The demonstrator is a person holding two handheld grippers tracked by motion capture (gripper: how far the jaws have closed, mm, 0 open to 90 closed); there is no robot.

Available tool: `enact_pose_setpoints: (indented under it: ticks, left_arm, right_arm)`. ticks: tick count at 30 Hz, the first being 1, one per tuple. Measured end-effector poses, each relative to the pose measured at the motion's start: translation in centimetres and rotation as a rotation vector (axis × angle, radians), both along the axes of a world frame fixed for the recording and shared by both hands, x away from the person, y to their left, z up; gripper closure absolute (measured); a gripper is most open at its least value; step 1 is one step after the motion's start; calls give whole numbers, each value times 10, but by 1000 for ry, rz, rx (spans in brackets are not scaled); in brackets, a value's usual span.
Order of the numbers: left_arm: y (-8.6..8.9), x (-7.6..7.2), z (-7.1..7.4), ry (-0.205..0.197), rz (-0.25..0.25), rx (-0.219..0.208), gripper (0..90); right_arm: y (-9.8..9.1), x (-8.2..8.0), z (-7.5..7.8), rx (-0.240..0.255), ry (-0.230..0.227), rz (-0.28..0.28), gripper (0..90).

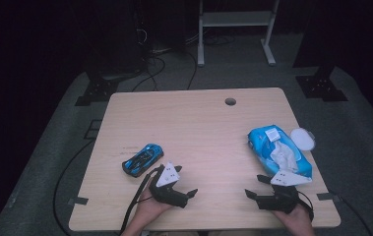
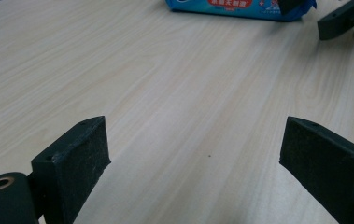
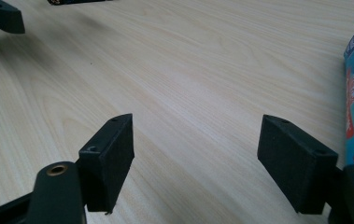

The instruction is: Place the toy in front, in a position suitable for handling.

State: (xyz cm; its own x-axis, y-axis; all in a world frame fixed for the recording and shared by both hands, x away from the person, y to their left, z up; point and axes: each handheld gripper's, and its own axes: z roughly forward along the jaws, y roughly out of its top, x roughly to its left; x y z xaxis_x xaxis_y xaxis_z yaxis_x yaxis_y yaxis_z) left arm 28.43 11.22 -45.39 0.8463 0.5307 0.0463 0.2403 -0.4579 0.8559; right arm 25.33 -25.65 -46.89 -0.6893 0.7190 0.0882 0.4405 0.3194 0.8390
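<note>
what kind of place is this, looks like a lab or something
Probably a lab or recording room: a bare wooden table in a dark room, loose cables on the grey floor, and a metal stand behind.

One blue toy car [image 1: 143, 160], one blue wet-wipes pack [image 1: 278, 151], one white lid [image 1: 302, 138], two grippers, one table [image 1: 199, 128].

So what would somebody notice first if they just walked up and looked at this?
Probably the bright blue pack of wet wipes on the right side of the wooden table, with a white wipe poking out of its top. Then the little blue toy car on the left. Near the front edge, the left gripper and right gripper both sit open, holding nothing.
</note>
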Motion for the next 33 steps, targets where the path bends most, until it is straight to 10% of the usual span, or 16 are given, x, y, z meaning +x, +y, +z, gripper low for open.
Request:
enact_pose_setpoints:
  ticks: [10,33]
  left_arm:
    - [18,9,9,-31,54,-23,74]
    - [119,31,18,-97,259,-37,75]
  right_arm:
    - [0,0,1,5,-4,-4,264]
    - [10,-1,-1,-24,4,32,264]
